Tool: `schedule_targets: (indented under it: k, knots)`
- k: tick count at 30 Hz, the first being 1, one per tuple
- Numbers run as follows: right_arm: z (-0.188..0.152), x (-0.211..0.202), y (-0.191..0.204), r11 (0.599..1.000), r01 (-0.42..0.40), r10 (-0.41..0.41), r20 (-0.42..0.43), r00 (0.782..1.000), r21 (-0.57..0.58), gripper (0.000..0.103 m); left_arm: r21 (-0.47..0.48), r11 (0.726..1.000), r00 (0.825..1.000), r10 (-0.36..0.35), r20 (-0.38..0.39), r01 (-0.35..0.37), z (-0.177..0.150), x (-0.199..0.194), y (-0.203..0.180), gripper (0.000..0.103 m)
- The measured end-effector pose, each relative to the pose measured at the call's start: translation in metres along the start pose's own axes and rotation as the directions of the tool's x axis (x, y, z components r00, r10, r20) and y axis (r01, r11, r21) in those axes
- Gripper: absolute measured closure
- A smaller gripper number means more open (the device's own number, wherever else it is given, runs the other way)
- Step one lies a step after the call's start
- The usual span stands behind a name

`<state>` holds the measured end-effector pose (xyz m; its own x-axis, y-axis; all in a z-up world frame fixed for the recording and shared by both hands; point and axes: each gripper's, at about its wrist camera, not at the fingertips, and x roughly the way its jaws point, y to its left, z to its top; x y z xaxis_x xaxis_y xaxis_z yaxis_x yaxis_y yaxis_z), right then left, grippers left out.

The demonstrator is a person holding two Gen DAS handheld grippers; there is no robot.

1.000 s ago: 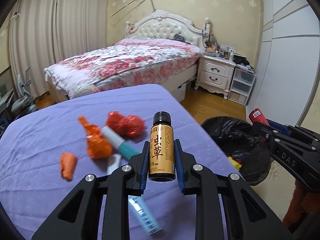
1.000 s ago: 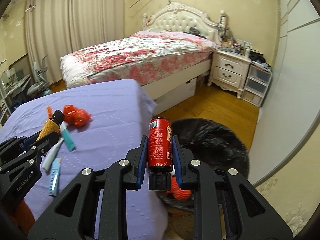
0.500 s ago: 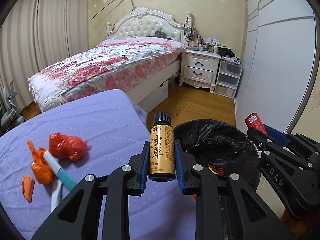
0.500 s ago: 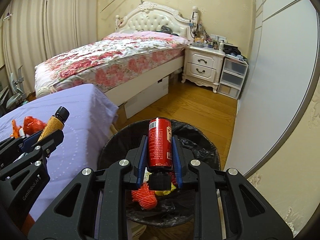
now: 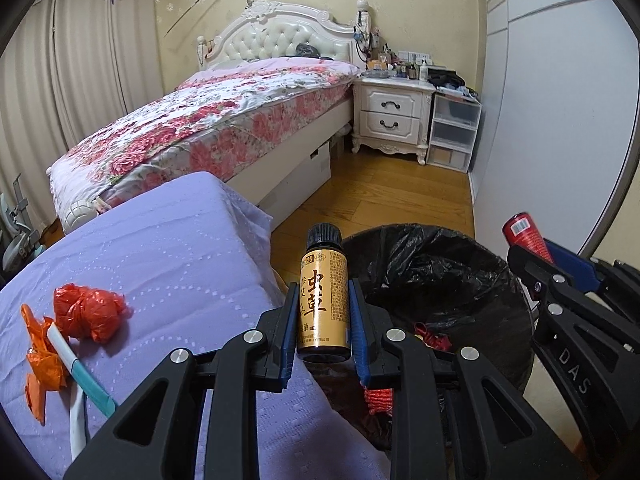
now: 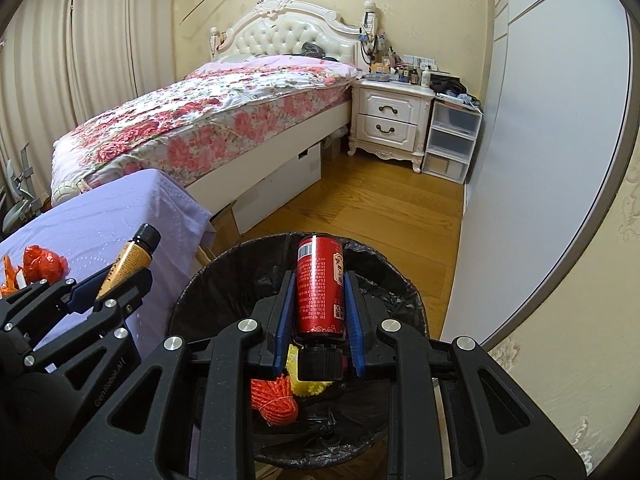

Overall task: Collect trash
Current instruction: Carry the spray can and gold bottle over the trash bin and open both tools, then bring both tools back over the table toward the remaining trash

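A small gold bottle (image 5: 323, 300) with a black cap is clamped upright between the blue pads of the left gripper (image 5: 323, 320), the jaws drawn in close on its sides. It is held out past the edge of the purple-covered table (image 5: 168, 248), just short of the rim of the black-lined trash bin (image 5: 460, 272). Over in the right wrist view, a red bottle (image 6: 320, 288) is pinched by the right gripper (image 6: 319, 312), cap end turned back toward the camera, jaws narrowed tight around its body. It is carried directly above the open mouth of the bin (image 6: 224, 276). Down inside the bin, an orange bundle of cord (image 6: 274, 400) and something yellow (image 6: 308, 384) are seen on the black liner. Back on the table, a crumpled red plastic bag (image 5: 90, 312), scraps of orange wrapper (image 5: 42, 364) and a white-and-teal tube (image 5: 80, 376) are left lying close together near the left edge. Beyond the table, a bed with a floral cover (image 5: 208, 132) and a white nightstand (image 5: 394, 116) are seen against the far wall.
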<state>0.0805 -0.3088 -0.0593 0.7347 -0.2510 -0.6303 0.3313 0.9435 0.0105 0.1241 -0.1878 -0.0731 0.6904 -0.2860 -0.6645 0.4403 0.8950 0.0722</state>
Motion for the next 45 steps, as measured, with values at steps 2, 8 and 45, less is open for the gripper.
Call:
schedule_targets:
  k: [2, 8, 45]
  knots:
    - [0.002, 0.002, 0.000, 1.000, 0.009, -0.009, 0.005, 1.000, 0.007, 0.074, 0.002, 1.000, 1.000, 0.010, -0.013, -0.010, -0.001, 0.003, 0.000, 0.066]
    - [0.001, 0.000, -0.003, 0.999, 0.036, -0.036, 0.011, 0.999, 0.019, 0.062, -0.027, 0.999, 0.999, 0.037, 0.005, -0.037, -0.002, -0.005, 0.007, 0.033]
    - [-0.034, -0.057, 0.114, 0.958, -0.236, 0.231, -0.053, 0.972, -0.163, 0.051, -0.216, 0.936, 0.961, 0.272, -0.055, -0.277, -0.083, -0.112, 0.155, 0.029]
